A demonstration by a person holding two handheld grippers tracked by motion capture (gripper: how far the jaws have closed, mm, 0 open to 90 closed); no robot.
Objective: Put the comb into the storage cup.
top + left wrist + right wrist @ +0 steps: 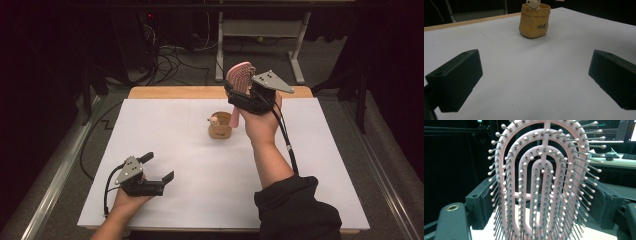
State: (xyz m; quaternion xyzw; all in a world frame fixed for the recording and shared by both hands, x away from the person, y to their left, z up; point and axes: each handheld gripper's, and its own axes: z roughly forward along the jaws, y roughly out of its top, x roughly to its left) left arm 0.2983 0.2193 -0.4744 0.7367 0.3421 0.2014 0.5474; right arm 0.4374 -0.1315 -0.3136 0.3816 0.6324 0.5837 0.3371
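One pink hairbrush [240, 77] is clamped between the jaws of the right gripper [245, 92], held up in the air above the far edge of the table [165, 150], bristles toward that gripper's camera. One tan pouch [220, 125] with a small toy figure [214, 120] in it stands on the table near the middle of its far half, just beside the raised hand. The left gripper [160, 167] rests near the front left corner, jaws wide apart with nothing between them, pointed toward the pouch.
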